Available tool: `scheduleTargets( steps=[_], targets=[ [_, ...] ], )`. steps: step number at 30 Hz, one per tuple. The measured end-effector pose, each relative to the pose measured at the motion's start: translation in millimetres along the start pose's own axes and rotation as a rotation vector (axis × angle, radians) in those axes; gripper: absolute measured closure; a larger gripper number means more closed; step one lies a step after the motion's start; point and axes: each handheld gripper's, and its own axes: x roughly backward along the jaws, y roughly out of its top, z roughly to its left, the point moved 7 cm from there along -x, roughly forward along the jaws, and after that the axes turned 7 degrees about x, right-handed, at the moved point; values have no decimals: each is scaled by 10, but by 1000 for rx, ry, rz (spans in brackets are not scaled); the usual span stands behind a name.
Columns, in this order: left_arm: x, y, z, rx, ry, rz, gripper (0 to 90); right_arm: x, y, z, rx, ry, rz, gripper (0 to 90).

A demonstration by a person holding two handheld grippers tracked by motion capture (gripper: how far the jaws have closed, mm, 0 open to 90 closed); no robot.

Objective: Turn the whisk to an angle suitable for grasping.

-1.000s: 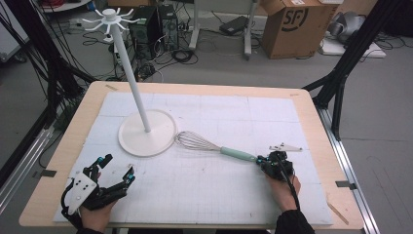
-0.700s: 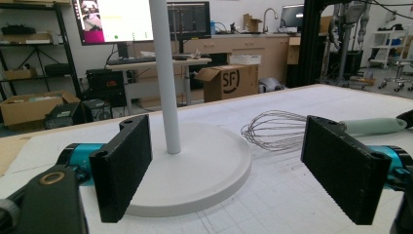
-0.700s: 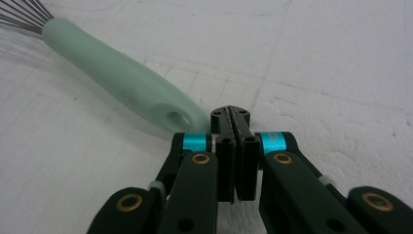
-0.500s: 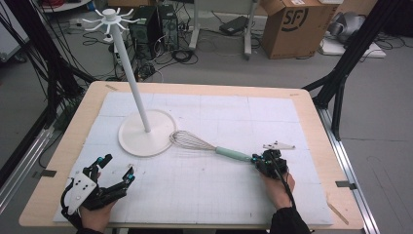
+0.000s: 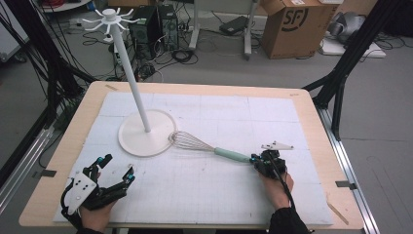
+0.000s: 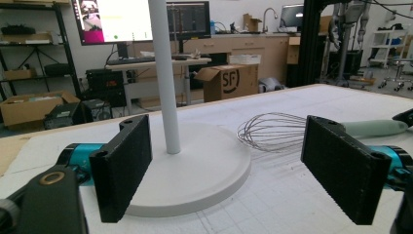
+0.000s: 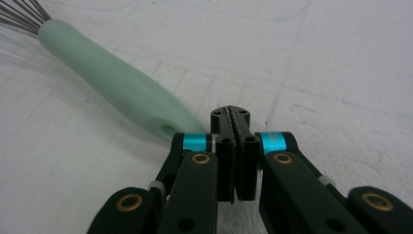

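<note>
Whisk [image 5: 204, 147] lies on the worktop [image 5: 302, 105], wires touching the stand base [image 5: 146, 132]; likely light, wires springy, so grip the stiff green handle. Right hand-held gripper [image 7: 233, 116] sits clamped empty beside the handle end; left hand-held gripper [image 6: 238, 170] gapes wide

I see a wooden table [image 5: 311, 105] covered almost to its edges by a white gridded mat [image 5: 229, 126]. On the mat, left of centre and toward the far side, stands a white hook stand [image 5: 145, 131]. A whisk [image 5: 207, 147] lies to its right, wires touching the stand's base, green handle pointing near-right.
</note>
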Motion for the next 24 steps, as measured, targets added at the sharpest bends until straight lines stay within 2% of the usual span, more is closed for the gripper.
scheduleTargets(
  steps=[8, 24],
  targets=[
    [2, 2, 2, -1, 0, -1, 193, -11, 4, 46, 16, 0, -1, 894],
    [-4, 2, -6, -1, -2, -1, 193, -14, 11, 91, 12, -4, -12, 894]
  ],
)
